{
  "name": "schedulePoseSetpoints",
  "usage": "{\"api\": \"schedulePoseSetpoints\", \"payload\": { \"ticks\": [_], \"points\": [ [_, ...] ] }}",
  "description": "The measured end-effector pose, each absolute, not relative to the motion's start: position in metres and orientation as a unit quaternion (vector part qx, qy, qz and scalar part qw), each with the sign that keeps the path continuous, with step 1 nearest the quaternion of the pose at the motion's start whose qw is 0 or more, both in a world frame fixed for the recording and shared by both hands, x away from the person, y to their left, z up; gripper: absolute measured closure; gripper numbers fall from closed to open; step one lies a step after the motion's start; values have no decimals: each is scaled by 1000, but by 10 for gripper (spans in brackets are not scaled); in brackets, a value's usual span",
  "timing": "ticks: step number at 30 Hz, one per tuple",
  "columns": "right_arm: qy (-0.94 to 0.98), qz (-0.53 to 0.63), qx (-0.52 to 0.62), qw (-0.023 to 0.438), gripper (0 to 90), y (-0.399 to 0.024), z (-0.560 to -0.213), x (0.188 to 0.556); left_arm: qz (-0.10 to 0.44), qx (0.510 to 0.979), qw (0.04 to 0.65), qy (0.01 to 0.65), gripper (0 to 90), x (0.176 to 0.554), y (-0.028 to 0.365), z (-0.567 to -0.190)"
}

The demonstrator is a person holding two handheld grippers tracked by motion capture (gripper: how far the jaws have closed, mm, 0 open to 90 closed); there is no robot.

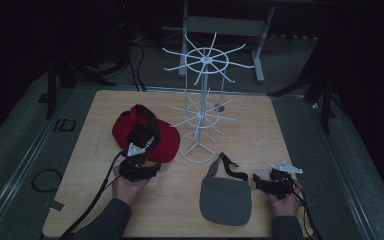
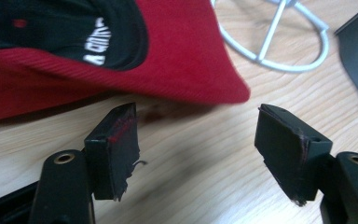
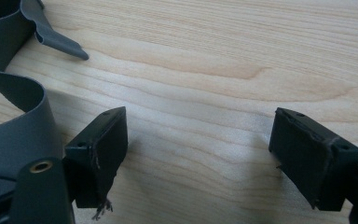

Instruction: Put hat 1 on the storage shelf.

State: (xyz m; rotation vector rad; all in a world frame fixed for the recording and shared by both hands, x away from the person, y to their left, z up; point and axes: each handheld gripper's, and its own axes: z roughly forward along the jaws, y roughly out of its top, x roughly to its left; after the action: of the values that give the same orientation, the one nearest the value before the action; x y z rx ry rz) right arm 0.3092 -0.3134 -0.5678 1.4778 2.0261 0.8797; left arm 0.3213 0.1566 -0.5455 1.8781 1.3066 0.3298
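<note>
A red cap (image 1: pixel 150 135) with a black lining lies upside down at the table's left middle; its brim (image 2: pixel 186 60) fills the upper part of the left gripper view. My left gripper (image 1: pixel 139 169) (image 2: pixel 196 149) stands open just in front of that brim, nothing between its jaws. A grey visor (image 1: pixel 225 197) with a dark strap (image 1: pixel 231 167) lies at the front centre. My right gripper (image 1: pixel 264 184) (image 3: pixel 198 154) is open just right of the visor, over bare wood, with the grey strap (image 3: pixel 14 116) curling at the left of its view.
A white wire display rack (image 1: pixel 202 85) with radiating hooks stands mid-table on a ring base (image 1: pixel 197 147) (image 2: pixel 279 42), right of the red cap. The wooden table (image 1: pixel 260 125) is bare at right and along the front left. Dark floor and cables surround it.
</note>
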Motion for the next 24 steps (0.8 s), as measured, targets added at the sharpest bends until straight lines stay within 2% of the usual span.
{"api": "schedulePoseSetpoints", "payload": {
  "ticks": [9, 15, 22, 24],
  "points": [
    [740, 321, 540, 239, 190, -313, -568, 309, 113, 703, 414, 567, 291, 334, 151, -548],
    [741, 321, 539, 239, 189, -313, -568, 309, 130, 709, 393, 571, 470, 336, 163, -541],
    [741, 322, 539, 239, 189, -313, -568, 309, 160, 698, 371, 591, 579, 340, 186, -530],
    [741, 321, 539, 239, 189, -313, -568, 309, 162, 688, 378, 598, 576, 342, 193, -529]
  ]
}}
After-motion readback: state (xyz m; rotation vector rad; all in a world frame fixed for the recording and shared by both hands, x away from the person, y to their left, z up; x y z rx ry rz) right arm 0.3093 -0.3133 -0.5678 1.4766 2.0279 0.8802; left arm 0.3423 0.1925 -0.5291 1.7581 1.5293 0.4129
